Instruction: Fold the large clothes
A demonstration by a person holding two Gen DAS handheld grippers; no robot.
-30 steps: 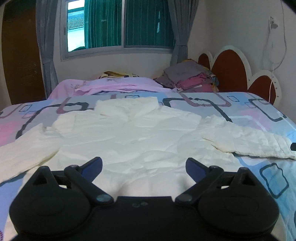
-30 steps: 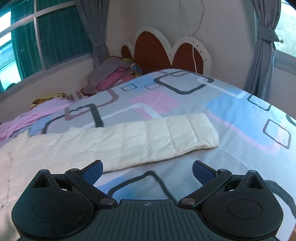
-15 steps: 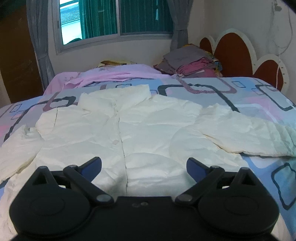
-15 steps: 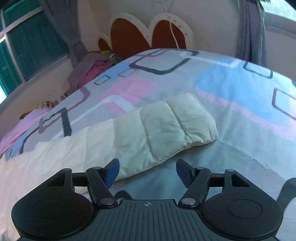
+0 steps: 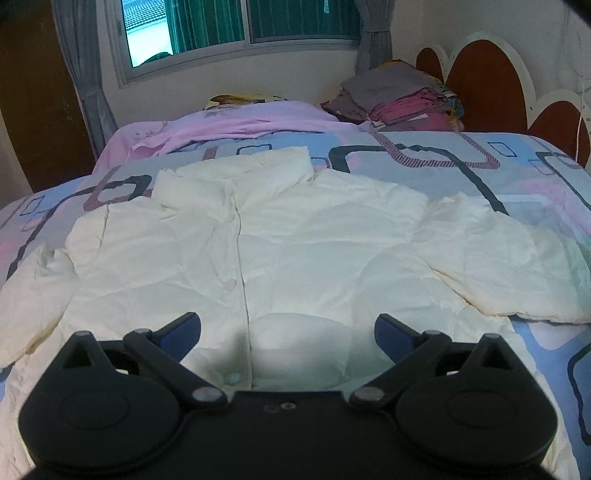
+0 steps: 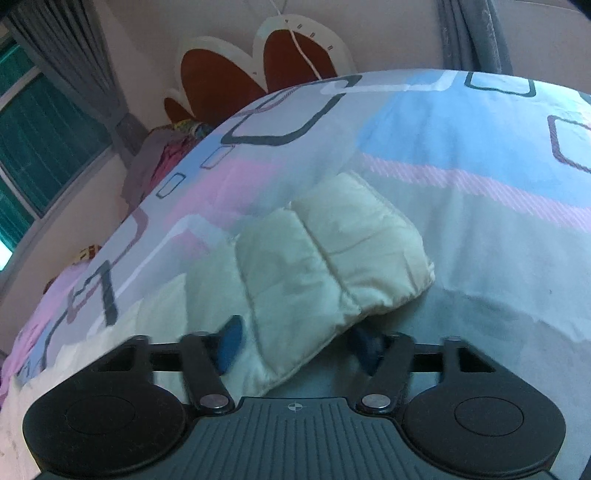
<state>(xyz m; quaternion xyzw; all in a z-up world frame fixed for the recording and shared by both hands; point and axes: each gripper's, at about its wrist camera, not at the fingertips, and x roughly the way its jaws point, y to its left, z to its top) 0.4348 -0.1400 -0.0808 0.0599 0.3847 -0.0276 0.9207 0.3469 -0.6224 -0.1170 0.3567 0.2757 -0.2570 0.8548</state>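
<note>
- A bedroom: the bed [image 5: 480, 173] wears a sheet patterned in blue, pink and grey with dark rounded squares, under a window [image 5: 236, 26] with green curtains and grey drapes at its sides
- At the head stands a scalloped brown-and-white headboard [image 5: 484, 85], and just before it a stack of folded clothes [image 5: 402, 99], grey on top and pink below
- A rumpled pink blanket [image 5: 236, 125] lies along the far edge of the bed below the window
- The cream padded jacket [image 5: 306, 236] is spread front-up across the middle of the bed, collar toward the window, snap placket running down its centre, both sleeves stretched out to the sides
- My left gripper [image 5: 288, 332] hangs over the jacket's lower front with its blue-padded fingers spread wide and nothing between them; I cannot tell whether it touches the fabric
- My right gripper [image 6: 301, 345] is at the end of the jacket's sleeve [image 6: 332, 258], which lies on the sheet pointing toward the headboard side
- Its fingers have narrowed to either side of the quilted cuff, one blue pad showing at the left edge of the sleeve and the other half hidden beneath the cuff's underside
- Whether those pads already pinch the fabric or only flank it, I cannot tell; the cuff bulges up between them
</note>
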